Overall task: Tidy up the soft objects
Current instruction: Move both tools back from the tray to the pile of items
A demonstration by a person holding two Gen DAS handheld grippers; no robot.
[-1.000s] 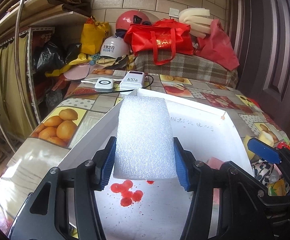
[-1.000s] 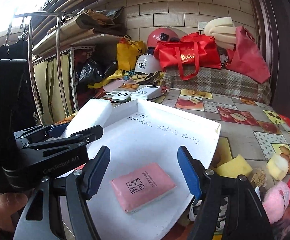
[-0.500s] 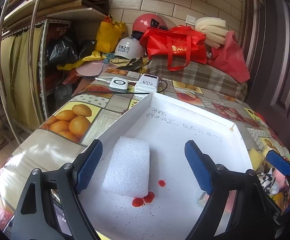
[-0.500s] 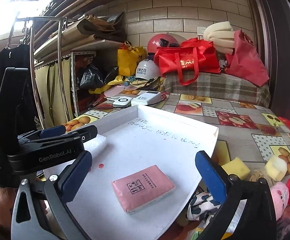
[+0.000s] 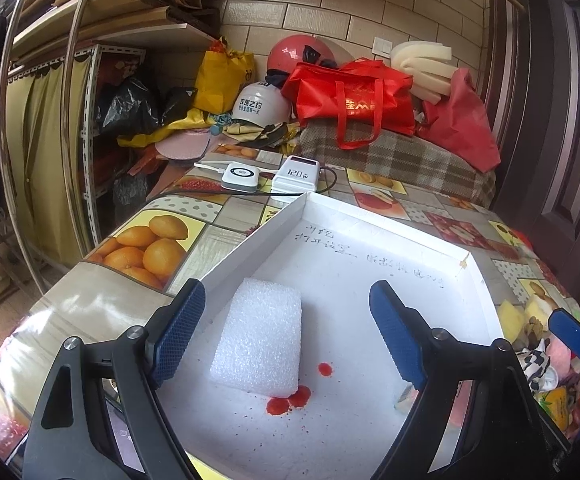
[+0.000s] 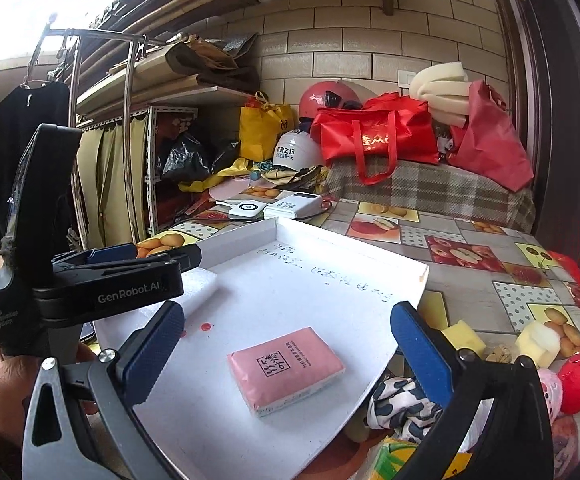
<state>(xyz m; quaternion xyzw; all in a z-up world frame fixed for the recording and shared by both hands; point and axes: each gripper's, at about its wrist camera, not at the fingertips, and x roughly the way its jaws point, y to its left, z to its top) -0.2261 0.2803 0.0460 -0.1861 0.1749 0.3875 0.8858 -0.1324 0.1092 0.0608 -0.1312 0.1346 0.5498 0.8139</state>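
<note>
A white foam block [image 5: 260,346] lies flat in the white tray [image 5: 369,220], near its left wall; it also shows in the right wrist view [image 6: 198,286]. My left gripper [image 5: 290,336] is open and empty, with the block between its fingers but apart from them. A pink tissue pack [image 6: 286,370] lies in the tray [image 6: 353,252]. My right gripper [image 6: 286,344] is open and empty, its fingers either side of the pack and above it. Soft toys and sponges lie right of the tray: a yellow sponge [image 6: 463,338], a red toy [image 6: 577,384], a black-and-white cloth [image 6: 399,402].
Red stains [image 5: 290,400] mark the tray floor. A white charger [image 5: 242,176] and a power bank [image 5: 295,174] with cables sit behind the tray. Bags [image 5: 349,96] and helmets [image 5: 260,108] pile at the table's back. A metal rack [image 5: 70,120] stands left.
My left gripper let go of the foam block, which now lies in the tray, and drew back. My right gripper opened wider over the pink pack.
</note>
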